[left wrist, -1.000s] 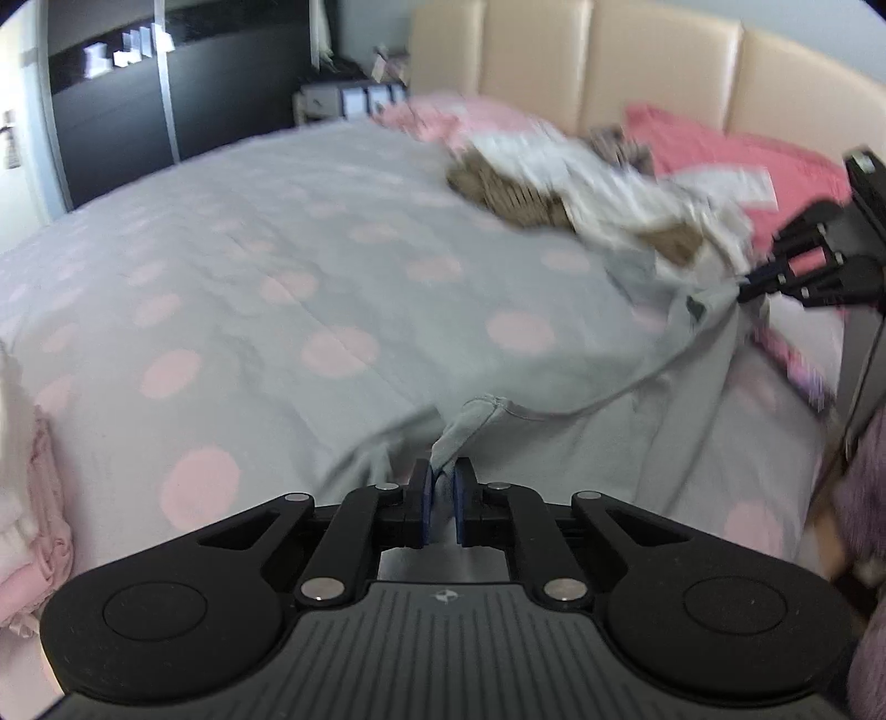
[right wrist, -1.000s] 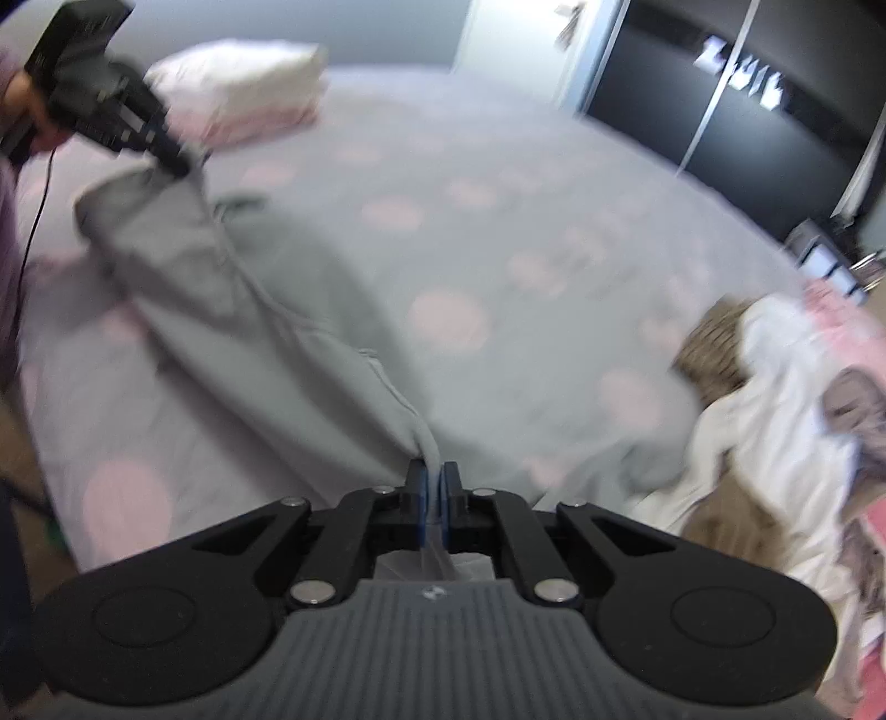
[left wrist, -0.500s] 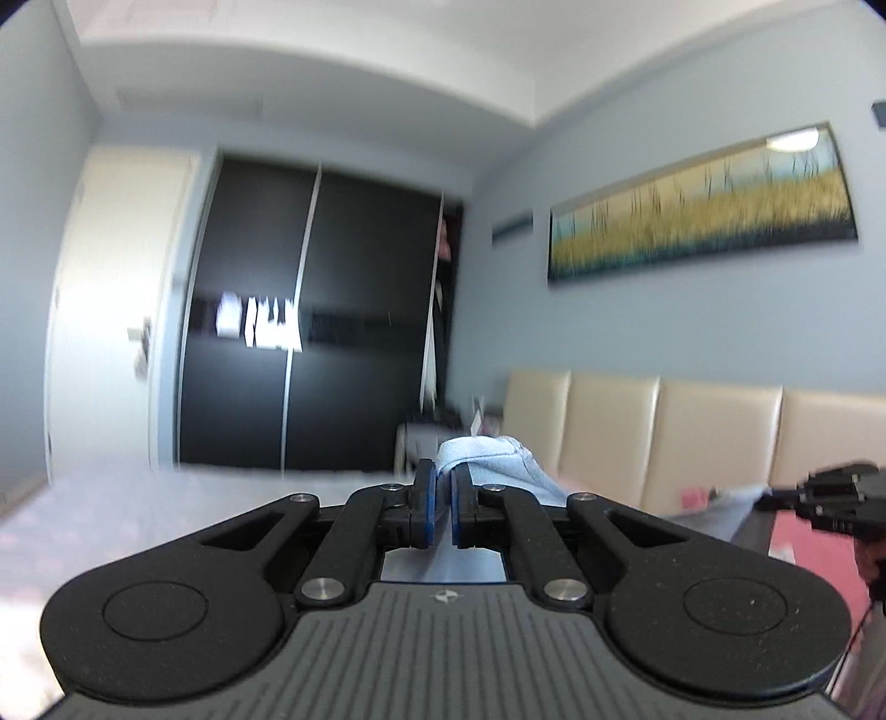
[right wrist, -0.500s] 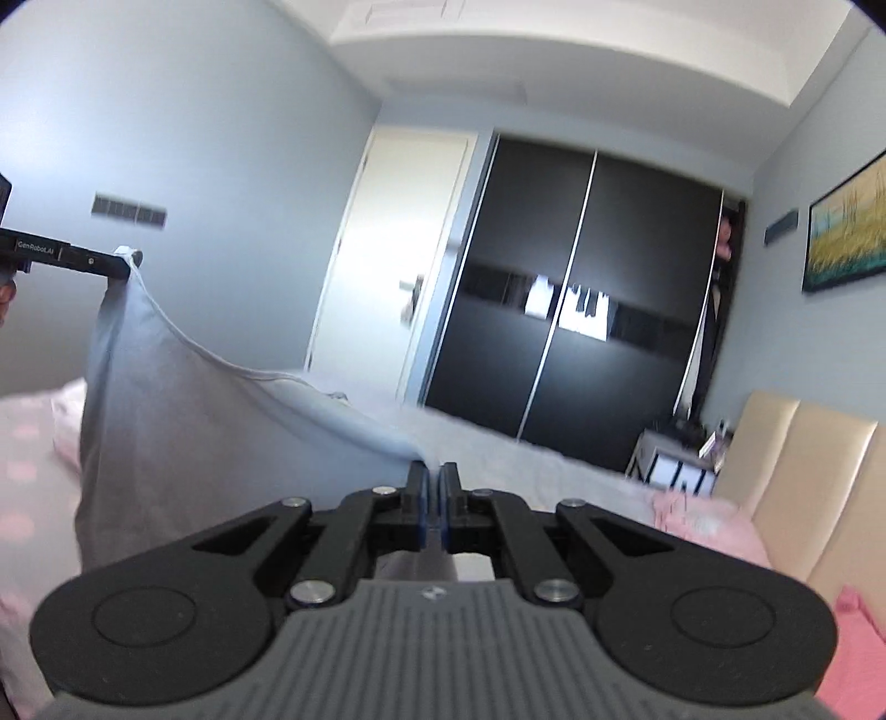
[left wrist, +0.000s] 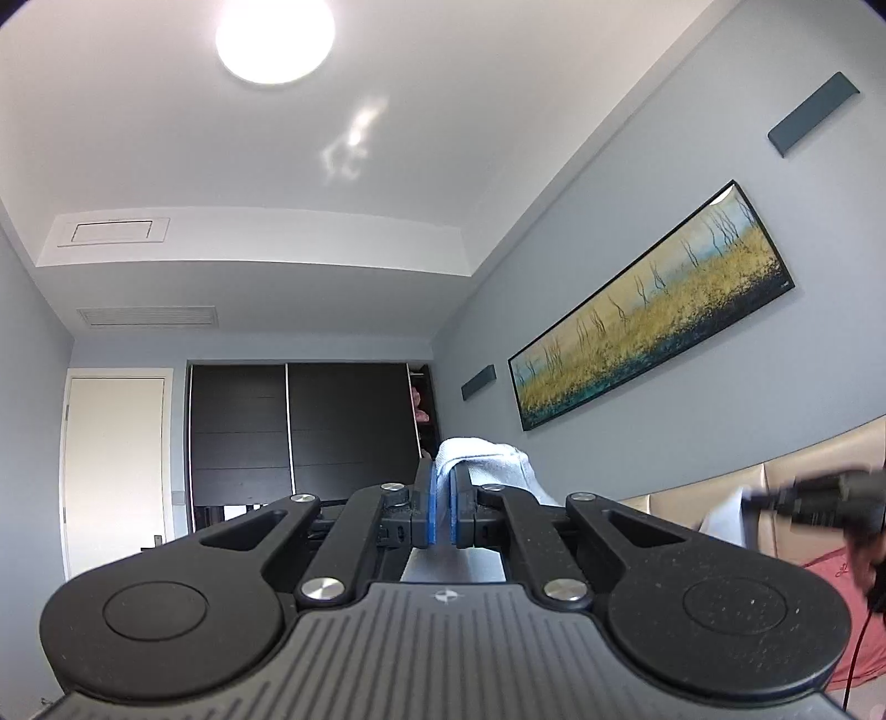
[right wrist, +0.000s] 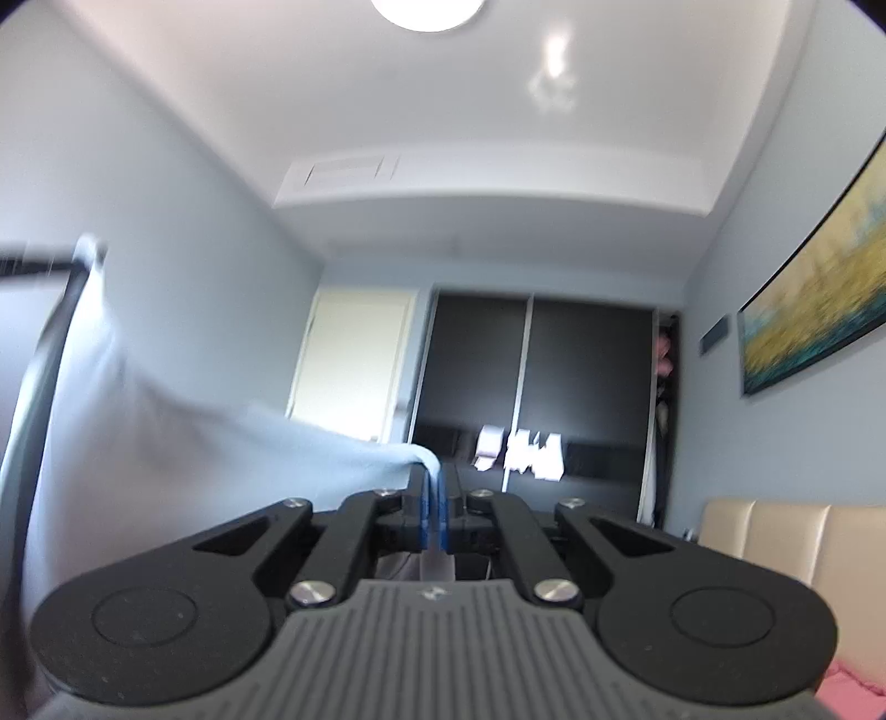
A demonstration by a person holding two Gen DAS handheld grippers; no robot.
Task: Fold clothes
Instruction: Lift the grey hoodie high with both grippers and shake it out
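Note:
Both grippers hold one light grey garment high in the air, and both cameras point up at the walls and ceiling. My left gripper [left wrist: 441, 507] is shut on a bunched corner of the grey garment [left wrist: 487, 462]. My right gripper [right wrist: 441, 507] is shut on another edge of the garment [right wrist: 166, 443], which stretches left to the left gripper [right wrist: 83, 260], blurred at the frame's edge. The right gripper [left wrist: 758, 495] shows blurred at the right of the left wrist view, holding cloth. The bed surface is hidden.
A dark sliding wardrobe [left wrist: 299, 432] and a white door [left wrist: 116, 459] stand ahead. A long landscape painting [left wrist: 648, 310] hangs above the beige padded headboard [right wrist: 792, 543]. A round ceiling light [left wrist: 275, 39] is overhead. A pink pillow [left wrist: 847, 570] shows at the right.
Both grippers lifted the grey garment off the bed and tilted upward. The views went from the bedspread to the wall and then the ceiling. The garment now hangs spread between them.

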